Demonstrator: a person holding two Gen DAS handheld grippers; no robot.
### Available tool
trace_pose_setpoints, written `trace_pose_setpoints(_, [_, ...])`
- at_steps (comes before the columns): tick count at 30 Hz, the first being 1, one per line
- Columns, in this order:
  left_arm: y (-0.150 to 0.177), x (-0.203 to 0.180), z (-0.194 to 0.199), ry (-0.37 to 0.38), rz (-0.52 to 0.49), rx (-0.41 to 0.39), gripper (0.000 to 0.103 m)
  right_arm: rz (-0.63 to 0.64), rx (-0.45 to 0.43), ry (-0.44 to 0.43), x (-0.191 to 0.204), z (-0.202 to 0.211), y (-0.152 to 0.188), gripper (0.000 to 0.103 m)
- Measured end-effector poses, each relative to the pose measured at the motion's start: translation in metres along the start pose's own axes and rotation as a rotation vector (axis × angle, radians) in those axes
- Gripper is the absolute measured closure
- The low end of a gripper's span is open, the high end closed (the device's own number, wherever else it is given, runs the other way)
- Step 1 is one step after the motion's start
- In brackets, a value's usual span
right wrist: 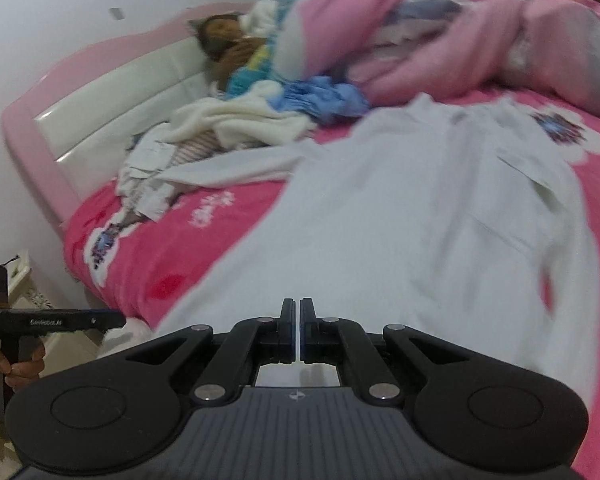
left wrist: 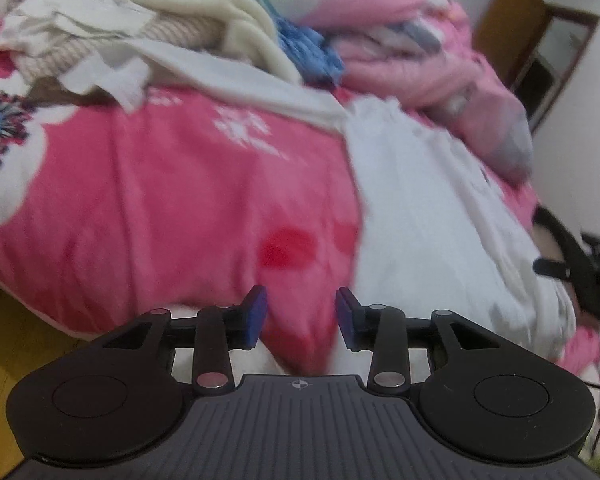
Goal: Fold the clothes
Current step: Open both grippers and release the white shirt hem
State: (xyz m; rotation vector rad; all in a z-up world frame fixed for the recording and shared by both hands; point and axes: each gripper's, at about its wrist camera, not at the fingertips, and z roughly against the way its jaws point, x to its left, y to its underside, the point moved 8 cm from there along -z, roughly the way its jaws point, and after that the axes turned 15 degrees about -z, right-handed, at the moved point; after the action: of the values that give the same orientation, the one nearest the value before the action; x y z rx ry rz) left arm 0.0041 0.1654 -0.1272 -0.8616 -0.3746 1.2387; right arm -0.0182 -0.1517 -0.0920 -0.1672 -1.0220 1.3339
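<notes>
pink floral bedspread [left wrist: 172, 184] filling both views, padded headboard [right wrist: 112, 92] at the far end, pale wall behind. white shirt [right wrist: 400, 216] spread long across the bed, near hem toward the edge, one sleeve trailing off toward the heap; looks laid out flat rather than folded, though motion blur hides the creases. heap of loose clothes [left wrist: 112, 36] near the headboard, cream, striped and blue pieces all tangled, none in a neat stack. so plenty left by the look of it: shirt lying open, pile unsorted, no folded stack anywhere in view.

left tool [left wrist: 302, 318] hovering low at the bed's near edge, jaws parted with a clear gap, nothing between the blue pads, pink cover beyond, shirt just to its right. right tool [right wrist: 299, 330] aimed along the shirt's length, fingers drawn almost together with only a sliver of light between; cannot tell whether any cloth is pinched there. hand [right wrist: 18, 364] at lower left of the right view, wrapped round the other tool's handle, held level.
</notes>
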Motion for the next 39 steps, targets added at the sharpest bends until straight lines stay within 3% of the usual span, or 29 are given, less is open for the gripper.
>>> trace_pose_setpoints(7, [-0.023,0.026,-0.018,-0.074,0.029,-0.049,0.065,0.038,0.103,-0.021,0.023,-0.053,0.009,0.102])
trace_pose_setpoints(13, [-0.041,0.035,-0.037,-0.118,0.01,-0.084,0.065,0.012,0.193,0.059,0.005,-0.086,0.03,0.102])
trace_pose_setpoints(18, [-0.056,0.038,-0.053,-0.146,-0.011,-0.11,0.065,-0.043,0.194,0.072,-0.003,-0.089,0.032,0.102])
trace_pose_setpoints(24, [-0.073,-0.019,-0.064,-0.02,-0.084,-0.135,0.064,-0.11,0.087,0.052,-0.012,-0.041,0.017,0.1])
trace_pose_setpoints(27, [-0.077,-0.056,-0.068,0.045,-0.143,-0.141,0.062,-0.19,0.0,0.07,-0.035,-0.003,0.003,0.086])
trace_pose_setpoints(32, [-0.067,-0.118,-0.081,0.154,-0.232,-0.114,0.061,-0.323,-0.15,0.191,-0.091,0.064,-0.004,0.082])
trace_pose_setpoints(35, [-0.057,-0.151,-0.09,0.2,-0.293,-0.08,0.061,-0.407,-0.183,0.274,-0.126,0.092,0.004,0.081])
trace_pose_setpoints(39, [-0.039,-0.197,-0.096,0.267,-0.398,-0.026,0.061,-0.475,-0.176,0.301,-0.147,0.101,0.027,0.08])
